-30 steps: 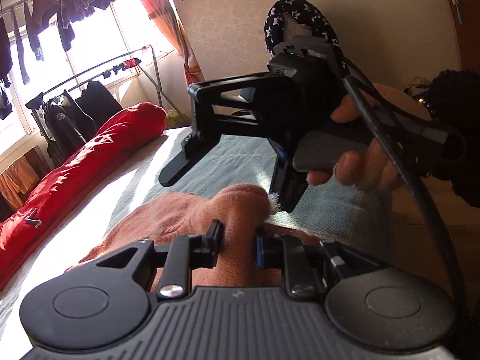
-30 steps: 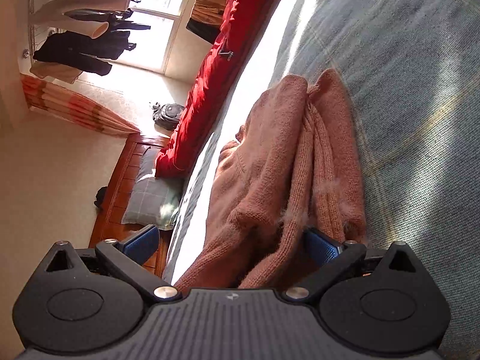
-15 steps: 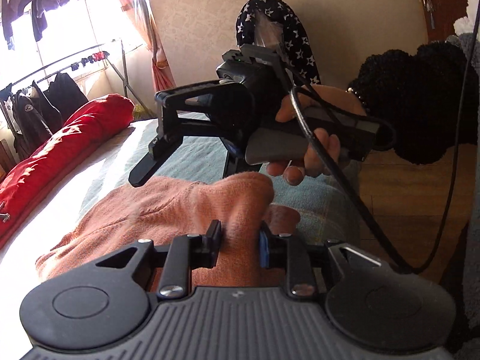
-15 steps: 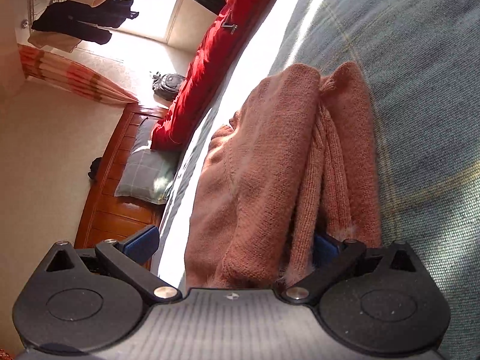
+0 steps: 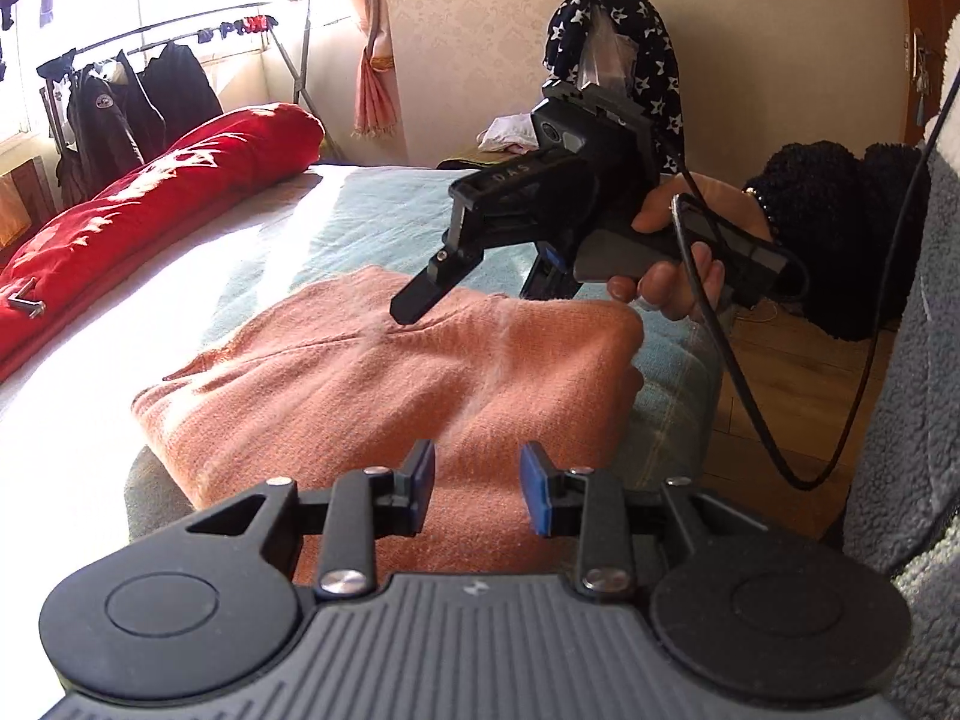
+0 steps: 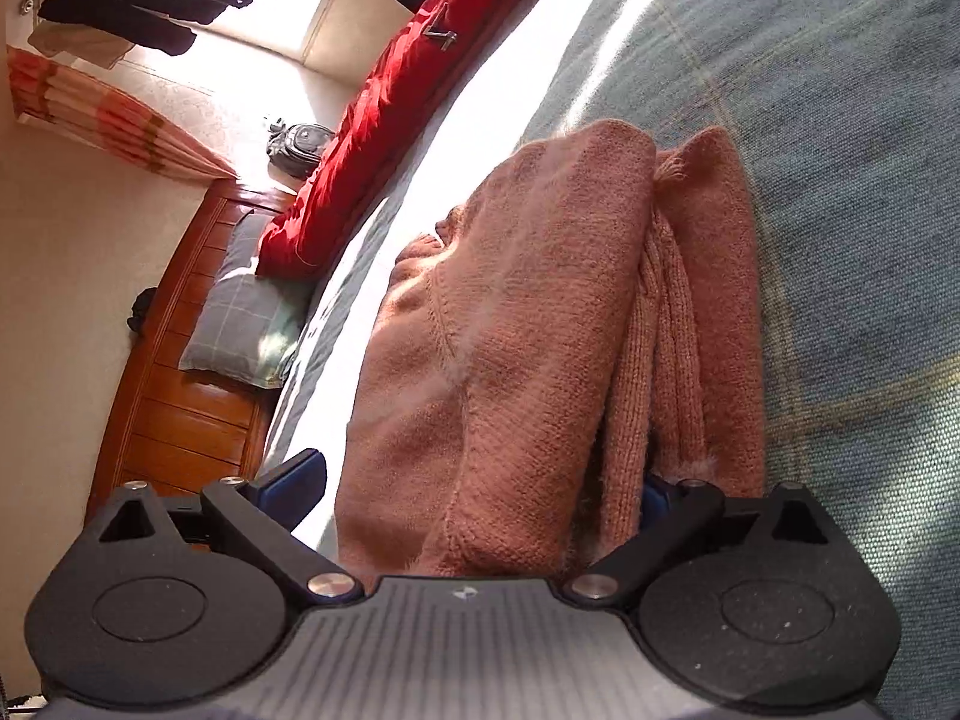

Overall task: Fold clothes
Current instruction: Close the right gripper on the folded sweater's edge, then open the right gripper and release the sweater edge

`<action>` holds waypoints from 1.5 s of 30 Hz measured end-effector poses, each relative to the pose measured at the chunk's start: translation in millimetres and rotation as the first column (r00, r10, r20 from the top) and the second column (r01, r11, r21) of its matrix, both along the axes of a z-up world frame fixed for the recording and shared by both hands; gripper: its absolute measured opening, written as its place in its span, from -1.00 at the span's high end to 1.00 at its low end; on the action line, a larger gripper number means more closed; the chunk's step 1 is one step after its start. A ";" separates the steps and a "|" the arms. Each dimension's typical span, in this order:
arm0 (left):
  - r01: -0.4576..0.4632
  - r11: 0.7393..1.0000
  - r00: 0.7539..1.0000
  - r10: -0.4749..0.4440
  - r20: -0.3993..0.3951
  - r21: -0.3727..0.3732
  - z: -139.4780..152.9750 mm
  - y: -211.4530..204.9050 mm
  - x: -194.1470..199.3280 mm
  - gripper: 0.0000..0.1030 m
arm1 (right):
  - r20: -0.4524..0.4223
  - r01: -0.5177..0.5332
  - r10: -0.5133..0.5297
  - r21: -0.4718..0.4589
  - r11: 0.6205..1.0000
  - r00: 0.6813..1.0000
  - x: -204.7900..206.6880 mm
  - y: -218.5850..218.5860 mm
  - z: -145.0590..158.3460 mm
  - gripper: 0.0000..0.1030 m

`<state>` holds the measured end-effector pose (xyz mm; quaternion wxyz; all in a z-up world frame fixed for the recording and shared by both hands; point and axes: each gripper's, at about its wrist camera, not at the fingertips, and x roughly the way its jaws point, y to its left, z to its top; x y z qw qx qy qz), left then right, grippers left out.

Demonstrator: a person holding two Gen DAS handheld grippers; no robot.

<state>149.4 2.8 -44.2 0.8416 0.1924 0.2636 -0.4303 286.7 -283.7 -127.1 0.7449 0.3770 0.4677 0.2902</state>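
The folded sweater point(image 5: 408, 384) lay on the bed point(image 5: 372, 222), close to the bed's near edge, with its folded corner toward the floor point(image 5: 774, 396) side. In the right wrist view its layered edges point(image 6: 672, 324) ran lengthwise, ribbed cuffs stacked between the top fold and the sheet.

The left gripper point(image 5: 477, 492) hovered over the sweater's near edge. Its jaws were opening, blue pads apart, and no cloth was pinched between them; the knit showed clear through the gap.

The right gripper point(image 5: 474, 294), held in a hand point(image 5: 678, 264), stood above the sweater's far side, one finger tip point(image 5: 414, 303) just over the top fold. Its jaws were wide but closing. From its own camera point(image 6: 474, 492) the sweater's end sat between the pads; whether either pad touched the cloth, I could not tell.

A red quilt point(image 5: 150, 216) lay along the bed's far edge, well apart from the sweater, with bare sunlit sheet between them. Beyond the sweater toward the wall the bed was open. A pillow point(image 6: 240, 324) lay against the headboard point(image 6: 174, 372). A drying rack point(image 5: 180, 48) stood by the window.
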 end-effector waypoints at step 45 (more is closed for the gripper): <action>0.160 0.986 0.982 -0.155 -0.112 0.036 -20.6 -23.7 49.7 -0.08 | 0.150 0.094 -0.046 -0.331 0.939 0.988 -29.7 -34.6 80.3 -0.31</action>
